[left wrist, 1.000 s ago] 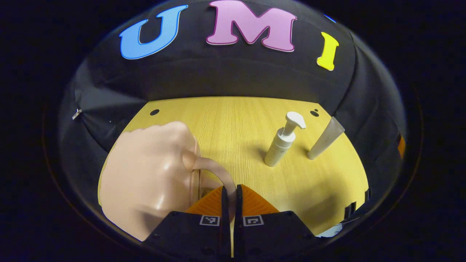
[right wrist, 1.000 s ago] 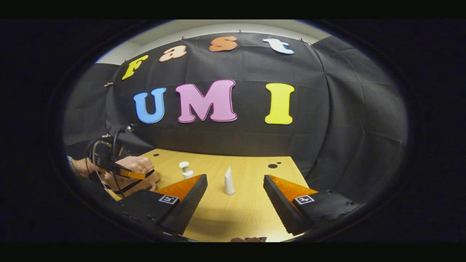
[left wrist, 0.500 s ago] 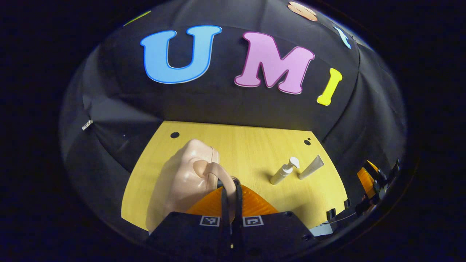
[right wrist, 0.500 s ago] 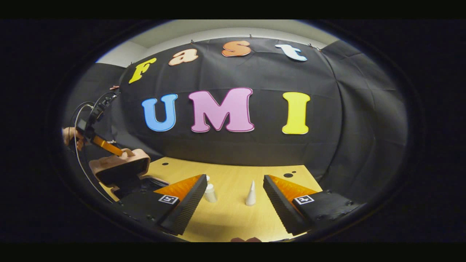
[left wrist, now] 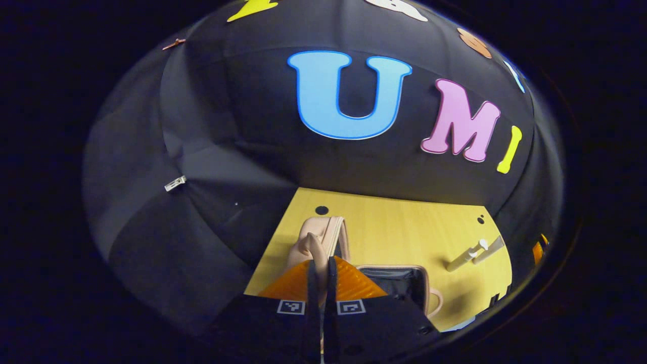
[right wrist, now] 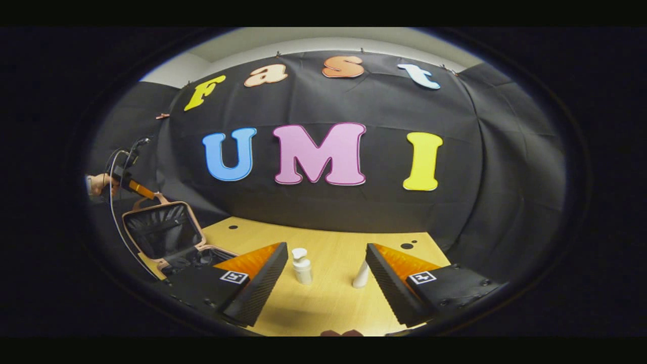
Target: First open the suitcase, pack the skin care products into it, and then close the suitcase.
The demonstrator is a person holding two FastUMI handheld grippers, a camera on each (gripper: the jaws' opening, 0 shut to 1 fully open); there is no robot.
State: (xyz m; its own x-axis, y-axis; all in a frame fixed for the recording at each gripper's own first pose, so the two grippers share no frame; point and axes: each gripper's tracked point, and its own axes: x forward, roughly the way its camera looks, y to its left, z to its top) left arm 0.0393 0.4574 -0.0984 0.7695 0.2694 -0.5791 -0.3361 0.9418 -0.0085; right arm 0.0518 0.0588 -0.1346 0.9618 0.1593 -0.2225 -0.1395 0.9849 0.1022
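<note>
Between the spread fingers of the right tool (right wrist: 326, 275) stand the pump bottle (right wrist: 302, 266) and tube (right wrist: 361, 275), both upright, close ahead. The left tool (left wrist: 319, 273) pinches the open suitcase (right wrist: 162, 233) lid's handle (left wrist: 309, 247), off to the left.

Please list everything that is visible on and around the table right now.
suitcase: one, pale pink with dark lining, left end of the table, lid raised by its handle.
pump bottle: one, white, upright mid-table.
tube: one, white, standing on its cap beside the pump bottle.
table: one, light wood.
left tongs: one pair, shut on the handle of the suitcase lid.
right tongs: one pair, open, near the front edge, apart from the bottle and tube.
hand: one, holding the left tongs.
</note>
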